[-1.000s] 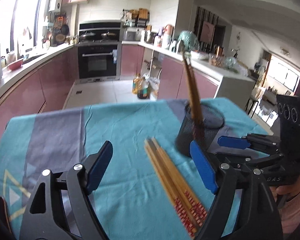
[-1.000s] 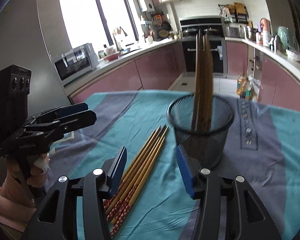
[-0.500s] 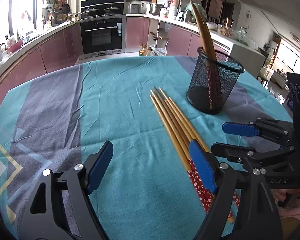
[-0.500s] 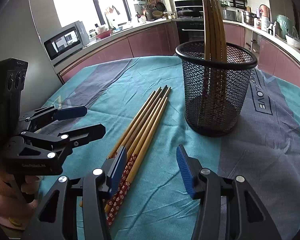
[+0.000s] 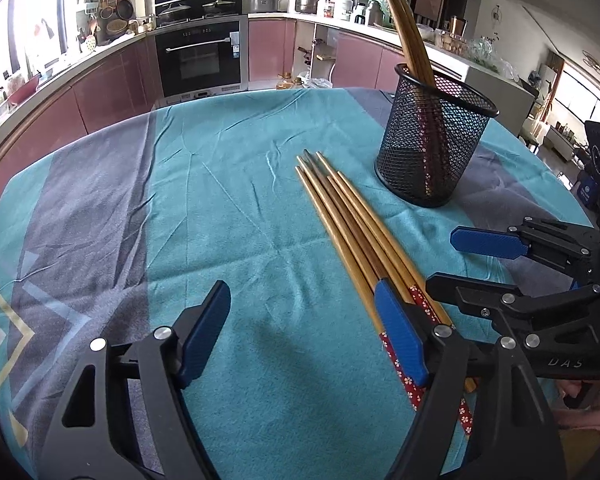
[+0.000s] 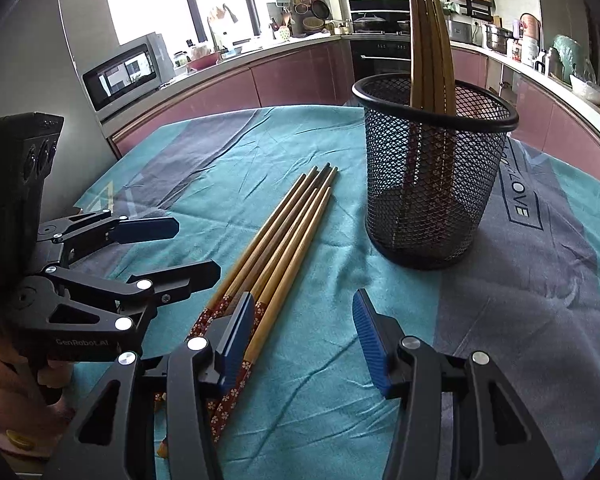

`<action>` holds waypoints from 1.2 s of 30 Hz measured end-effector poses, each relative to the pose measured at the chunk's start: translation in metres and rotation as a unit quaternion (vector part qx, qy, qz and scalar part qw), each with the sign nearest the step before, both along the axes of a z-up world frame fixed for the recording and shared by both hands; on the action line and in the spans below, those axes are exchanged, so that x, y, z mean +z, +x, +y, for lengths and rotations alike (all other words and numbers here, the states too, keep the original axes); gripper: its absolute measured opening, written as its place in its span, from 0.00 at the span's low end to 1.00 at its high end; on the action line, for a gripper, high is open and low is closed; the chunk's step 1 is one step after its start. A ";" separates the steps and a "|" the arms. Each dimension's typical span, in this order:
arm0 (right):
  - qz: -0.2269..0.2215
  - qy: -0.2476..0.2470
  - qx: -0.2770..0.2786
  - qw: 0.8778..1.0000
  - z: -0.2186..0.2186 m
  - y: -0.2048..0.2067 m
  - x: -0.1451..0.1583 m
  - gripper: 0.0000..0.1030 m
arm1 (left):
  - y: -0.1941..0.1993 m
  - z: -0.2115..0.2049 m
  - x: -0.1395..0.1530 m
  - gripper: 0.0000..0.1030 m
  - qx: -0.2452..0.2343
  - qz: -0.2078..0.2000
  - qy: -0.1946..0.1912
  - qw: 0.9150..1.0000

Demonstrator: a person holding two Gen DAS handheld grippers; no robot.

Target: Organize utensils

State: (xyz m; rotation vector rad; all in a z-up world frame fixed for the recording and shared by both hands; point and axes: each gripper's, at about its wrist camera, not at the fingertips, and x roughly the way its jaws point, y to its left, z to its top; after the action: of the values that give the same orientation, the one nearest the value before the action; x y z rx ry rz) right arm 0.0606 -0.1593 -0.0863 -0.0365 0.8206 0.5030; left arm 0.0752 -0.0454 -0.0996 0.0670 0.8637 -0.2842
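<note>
Both tools lowered toward bench (image 5: 228, 208) since last second, jaws apart, empty; loose chopsticks (image 5: 352, 220) next for holder (image 5: 432, 148).

Both views were daylit and bright. Main source was the window (image 6: 180, 4), blown out to white in the right wrist view; a 2nd overexposed patch sat at the far left edge of the left wrist view. Shadows on the tablecloth (image 5: 228, 184) were soft, faint. Mild sheen on the oven door (image 5: 202, 60). Focus was sharp at centre, no motion blur. Heavy fisheye bending at the edges, dark vignetted corners.
</note>
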 end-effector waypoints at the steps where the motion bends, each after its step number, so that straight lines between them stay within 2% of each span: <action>1: 0.000 0.000 0.000 1.000 0.001 0.001 0.000 0.48 | 0.000 0.000 0.000 0.71 -0.001 0.000 0.000 1.000; 19: 0.003 -0.018 0.000 1.000 0.008 0.003 -0.003 0.45 | 0.007 -0.001 -0.009 0.71 -0.003 0.015 0.006 1.000; 30: 0.006 -0.029 -0.006 1.000 0.009 0.007 -0.006 0.35 | 0.011 -0.002 -0.008 0.68 -0.005 0.020 0.006 1.000; 36: 0.007 -0.033 -0.005 0.999 0.009 0.007 -0.006 0.34 | 0.015 -0.004 -0.009 0.67 -0.007 0.025 0.010 1.000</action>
State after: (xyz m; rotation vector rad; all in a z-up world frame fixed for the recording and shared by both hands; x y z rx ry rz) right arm 0.0679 -0.1507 -0.0924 -0.0896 0.8505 0.4673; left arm 0.0907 -0.0496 -0.1089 0.0840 0.9168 -0.2913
